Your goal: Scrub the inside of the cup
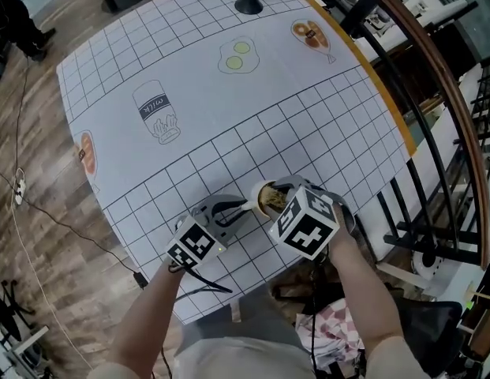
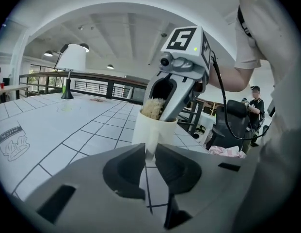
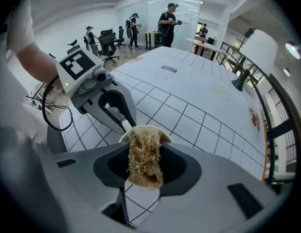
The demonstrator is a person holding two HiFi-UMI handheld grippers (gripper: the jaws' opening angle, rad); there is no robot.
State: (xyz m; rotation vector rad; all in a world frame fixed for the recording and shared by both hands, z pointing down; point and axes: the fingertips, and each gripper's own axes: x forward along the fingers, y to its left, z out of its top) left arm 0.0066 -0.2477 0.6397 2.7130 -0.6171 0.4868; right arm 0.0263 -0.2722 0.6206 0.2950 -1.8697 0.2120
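Cup handle pinched by left gripper; right gripper grips fibrous scrubber inside it.

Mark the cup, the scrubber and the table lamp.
cup [image 2: 151, 130]: left gripper view, outer wall.
fibre scrubber [image 3: 144, 159]: right gripper view, middle of the fibres.
table lamp [image 2: 71, 58]: left gripper view, white shade.

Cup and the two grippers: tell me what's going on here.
A person holds a gripper in each hand at the near edge of the table. The left gripper is shut on the handle of a white cup and holds it upright. The right gripper is shut on a straw-coloured scrubber, which is pushed into the cup's mouth.
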